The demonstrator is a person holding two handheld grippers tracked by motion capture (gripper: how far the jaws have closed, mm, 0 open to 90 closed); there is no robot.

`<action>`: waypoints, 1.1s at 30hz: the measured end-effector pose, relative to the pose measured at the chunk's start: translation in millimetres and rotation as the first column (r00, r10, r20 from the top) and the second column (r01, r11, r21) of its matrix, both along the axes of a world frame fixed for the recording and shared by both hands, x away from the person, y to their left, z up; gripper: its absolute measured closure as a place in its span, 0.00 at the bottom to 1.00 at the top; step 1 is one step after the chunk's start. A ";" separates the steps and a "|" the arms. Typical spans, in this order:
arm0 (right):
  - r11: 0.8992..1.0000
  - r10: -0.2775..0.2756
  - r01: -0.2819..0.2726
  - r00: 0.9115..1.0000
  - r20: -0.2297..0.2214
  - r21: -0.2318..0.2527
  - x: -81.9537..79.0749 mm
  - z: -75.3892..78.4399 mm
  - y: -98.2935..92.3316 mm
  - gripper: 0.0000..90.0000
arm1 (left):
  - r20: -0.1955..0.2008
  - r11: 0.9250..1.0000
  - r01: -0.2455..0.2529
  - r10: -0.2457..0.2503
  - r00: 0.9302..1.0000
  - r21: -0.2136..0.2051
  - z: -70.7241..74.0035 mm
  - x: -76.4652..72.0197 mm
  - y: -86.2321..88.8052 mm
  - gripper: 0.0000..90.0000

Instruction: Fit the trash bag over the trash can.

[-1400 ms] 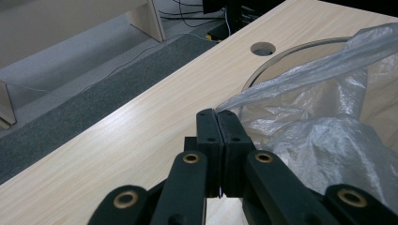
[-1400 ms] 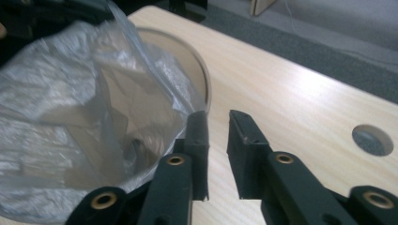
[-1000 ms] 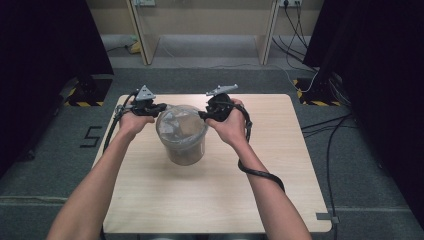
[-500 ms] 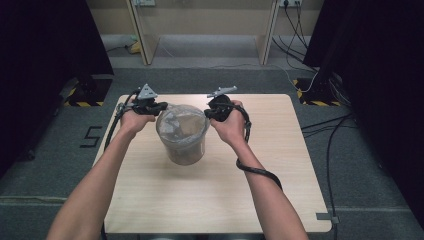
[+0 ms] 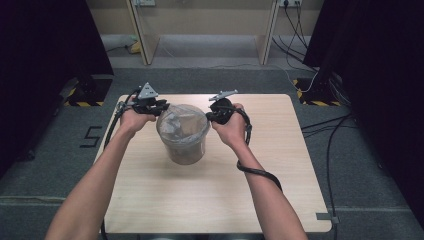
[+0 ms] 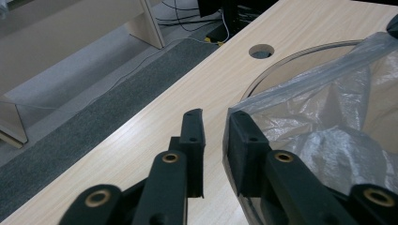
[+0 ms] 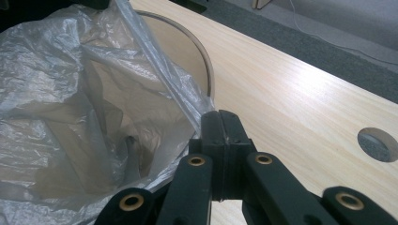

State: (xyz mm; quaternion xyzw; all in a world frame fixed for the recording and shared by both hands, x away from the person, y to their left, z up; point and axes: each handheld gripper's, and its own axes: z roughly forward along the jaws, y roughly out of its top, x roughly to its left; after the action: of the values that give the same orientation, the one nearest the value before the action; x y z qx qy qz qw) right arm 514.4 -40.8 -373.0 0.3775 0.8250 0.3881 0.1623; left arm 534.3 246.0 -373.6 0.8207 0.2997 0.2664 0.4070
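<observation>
Clear bin (image 5: 184,142) upright on desk (image 5: 280,170), mouth up, my right hand-held gripper (image 7: 219,123) clamped on its bag liner (image 7: 70,93), my left hand-held gripper (image 6: 213,126) just opening, jaws parted, one jaw against liner edge.

A light wooden table (image 5: 280,165) stands on grey carpet (image 5: 350,165), with a round hole (image 6: 261,50) cut through its top near one far corner. A piece of grey tape (image 5: 327,218) sticks at its near right corner. On the carpet to the left lies a black mark shaped like a 5 (image 5: 90,136). Yellow-and-black hazard strips (image 5: 82,103) sit at both dark side walls, and cables (image 5: 330,135) trail along the right. Pale wooden furniture legs (image 5: 140,35) stand at the back
</observation>
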 end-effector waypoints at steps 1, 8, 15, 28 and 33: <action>1.000 -0.001 0.001 1.000 -0.001 0.000 0.0 -0.2 -0.1 1.00 | 0.001 1.000 0.002 -0.002 1.000 0.000 0.5 -0.6 0.5 0.81; 1.000 0.006 -0.006 1.000 -0.003 -0.014 -0.5 -3.9 -1.9 0.97 | 0.008 1.000 0.023 -0.023 1.000 -0.020 5.8 -5.0 3.1 0.77; 1.000 0.001 -0.001 1.000 -0.007 -0.025 -2.5 2.1 -6.2 0.89 | -0.002 1.000 0.019 -0.020 1.000 -0.017 5.4 -5.3 6.3 0.77; 0.998 0.047 -0.048 0.998 0.047 0.027 -4.3 30.5 5.0 0.78 | -0.018 0.999 0.014 -0.015 1.000 -0.034 0.1 1.0 3.8 0.92; 0.998 0.060 -0.061 0.997 0.042 0.025 0.2 30.5 10.1 0.75 | -0.017 0.999 0.015 -0.015 1.000 -0.036 -1.5 2.8 0.8 0.94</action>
State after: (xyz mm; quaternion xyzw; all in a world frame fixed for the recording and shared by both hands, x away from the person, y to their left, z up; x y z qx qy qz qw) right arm 514.6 -30.7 -342.5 0.3463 0.8274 0.4112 0.1623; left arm 537.1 246.8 -375.1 0.8177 0.3018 0.2509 0.4212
